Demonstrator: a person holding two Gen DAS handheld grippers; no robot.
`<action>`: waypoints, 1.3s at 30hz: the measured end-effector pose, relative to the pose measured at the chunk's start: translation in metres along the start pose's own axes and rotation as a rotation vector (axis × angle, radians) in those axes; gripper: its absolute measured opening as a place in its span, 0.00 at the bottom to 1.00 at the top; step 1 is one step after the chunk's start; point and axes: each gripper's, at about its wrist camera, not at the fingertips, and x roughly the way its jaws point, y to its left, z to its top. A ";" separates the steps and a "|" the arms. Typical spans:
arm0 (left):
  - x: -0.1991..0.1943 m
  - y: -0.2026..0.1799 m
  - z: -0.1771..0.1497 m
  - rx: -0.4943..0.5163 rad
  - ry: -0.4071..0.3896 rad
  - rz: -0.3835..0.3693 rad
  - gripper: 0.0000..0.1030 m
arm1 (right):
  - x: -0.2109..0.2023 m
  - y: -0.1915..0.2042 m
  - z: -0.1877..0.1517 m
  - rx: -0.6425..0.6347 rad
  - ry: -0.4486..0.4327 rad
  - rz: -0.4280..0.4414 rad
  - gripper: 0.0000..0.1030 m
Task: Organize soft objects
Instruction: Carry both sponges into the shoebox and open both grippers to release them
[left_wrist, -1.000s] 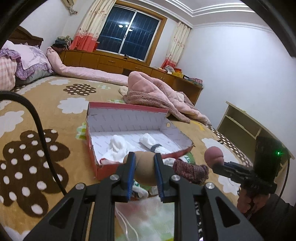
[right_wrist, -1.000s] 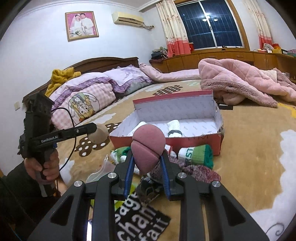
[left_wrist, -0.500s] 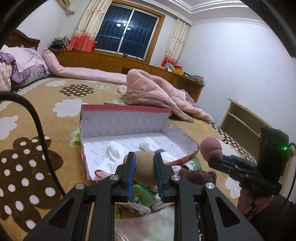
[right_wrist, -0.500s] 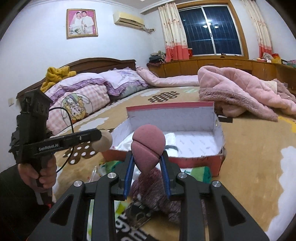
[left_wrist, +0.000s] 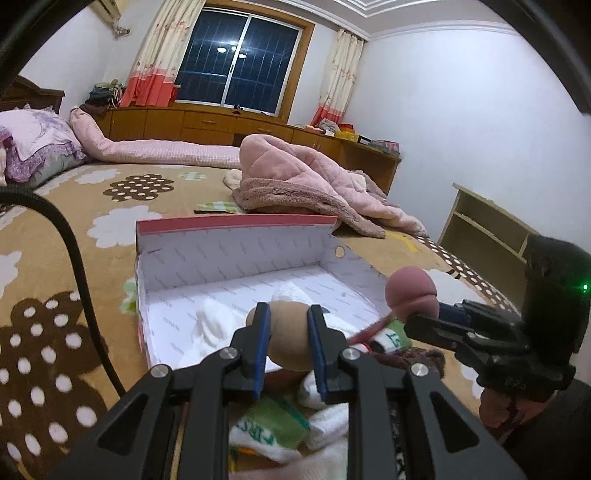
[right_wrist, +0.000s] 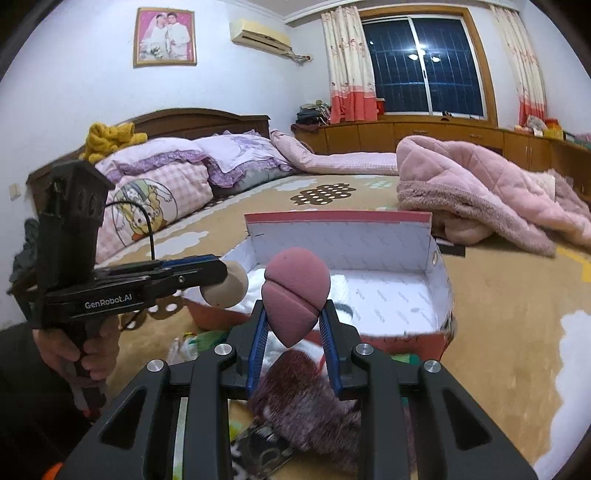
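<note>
My left gripper (left_wrist: 289, 334) is shut on a tan egg-shaped sponge (left_wrist: 289, 341), held above the near wall of the open red shoebox (left_wrist: 236, 254). My right gripper (right_wrist: 294, 325) is shut on a pink teardrop sponge (right_wrist: 294, 293), also lifted in front of the box (right_wrist: 369, 240). In the left wrist view the right gripper and its pink sponge (left_wrist: 412, 291) are over the box's right corner. In the right wrist view the left gripper with the tan sponge (right_wrist: 227, 286) is at the box's left end. White rolled socks (left_wrist: 212, 325) lie inside the box.
Green-and-white socks (left_wrist: 269, 432) and a maroon fuzzy cloth (right_wrist: 303, 402) lie on the brown flowered bedspread below the grippers. A pink quilted robe (left_wrist: 303, 184) is heaped behind the box. Pillows (right_wrist: 162, 184) sit at the headboard. A shelf unit (left_wrist: 487, 229) stands right.
Both grippers have risen and moved forward toward the box, each still holding its sponge. The box fills more of both views.
</note>
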 end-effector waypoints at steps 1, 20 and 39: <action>0.004 0.003 0.002 -0.008 0.001 0.003 0.21 | 0.003 0.000 0.002 -0.015 0.002 -0.009 0.28; 0.054 0.038 0.014 -0.056 0.045 0.105 0.29 | 0.073 -0.036 0.013 0.022 0.112 -0.134 0.33; 0.054 0.030 0.012 -0.018 0.060 0.161 0.78 | 0.066 -0.026 0.013 0.011 0.103 -0.148 0.73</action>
